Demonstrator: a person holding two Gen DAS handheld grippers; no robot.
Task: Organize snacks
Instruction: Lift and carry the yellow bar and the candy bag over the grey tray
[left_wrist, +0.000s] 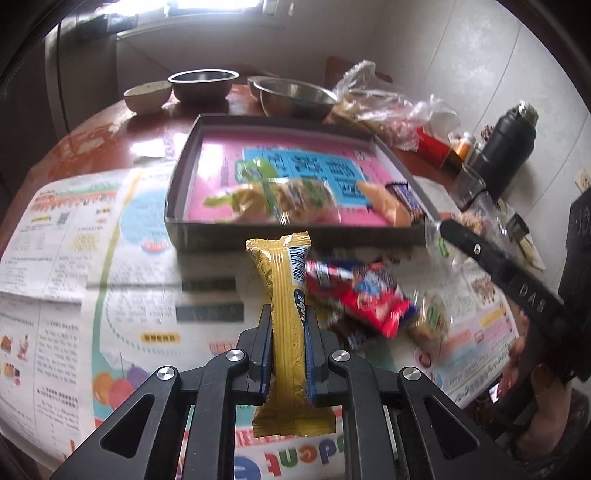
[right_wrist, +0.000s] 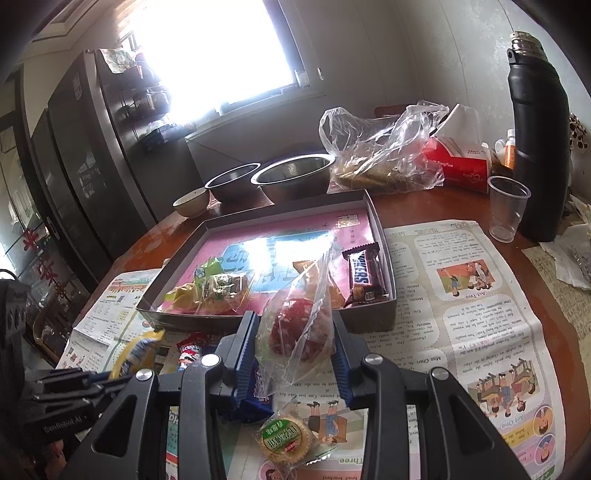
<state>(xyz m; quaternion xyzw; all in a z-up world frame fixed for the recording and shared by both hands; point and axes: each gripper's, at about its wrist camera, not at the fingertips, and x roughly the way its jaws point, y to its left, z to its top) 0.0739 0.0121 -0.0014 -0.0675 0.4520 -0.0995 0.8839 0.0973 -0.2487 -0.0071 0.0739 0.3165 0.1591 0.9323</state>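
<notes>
My left gripper (left_wrist: 290, 325) is shut on a yellow snack bar (left_wrist: 286, 280), which stands upright between the pads, in front of the grey box (left_wrist: 177, 221) with the pink liner. My right gripper (right_wrist: 294, 321) is shut on a clear bag holding a red snack (right_wrist: 301, 317), just before the box's near wall (right_wrist: 373, 314). In the box lie a Snickers bar (right_wrist: 364, 275), green-labelled packets (right_wrist: 218, 288) and an orange packet (left_wrist: 384, 203). On the newspaper lie a red packet (left_wrist: 365, 295) and a round biscuit pack (right_wrist: 286, 439).
Two metal bowls (right_wrist: 291, 173) and a small ceramic bowl (right_wrist: 190, 201) stand behind the box. To the right are a crumpled plastic bag (right_wrist: 376, 147), a red tissue box (right_wrist: 458, 162), a plastic cup (right_wrist: 506, 206) and a tall black bottle (right_wrist: 535, 140). Newspaper (left_wrist: 55, 258) covers the round wooden table.
</notes>
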